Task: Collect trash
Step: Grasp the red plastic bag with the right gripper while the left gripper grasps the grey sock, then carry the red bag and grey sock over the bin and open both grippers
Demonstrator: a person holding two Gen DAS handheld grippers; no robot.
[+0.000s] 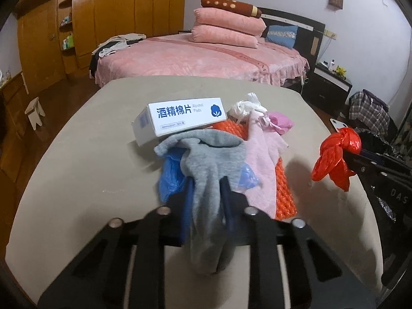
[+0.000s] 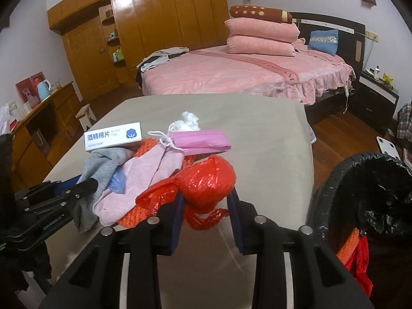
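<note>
A pile lies on the beige table [image 1: 77, 170]: a grey sock [image 1: 208, 154], a pink sock [image 1: 260, 152], a blue plastic bag [image 1: 170, 177], orange bubble wrap [image 1: 284, 193], a white alcohol-pads box [image 1: 177, 118], a white crumpled bag [image 1: 244, 108] and a pink mask [image 2: 200, 141]. My left gripper [image 1: 206, 188] is shut on the grey sock. My right gripper [image 2: 206, 195] is shut on a knotted red plastic bag [image 2: 206, 180], held above the table's right side; it also shows in the left wrist view [image 1: 334, 154].
A black-lined trash bin [image 2: 332, 193] stands right of the table, with red and orange trash inside. A pink bed [image 2: 244, 72] lies behind the table, a small stool [image 2: 86, 116] to the left, wooden wardrobes at the back.
</note>
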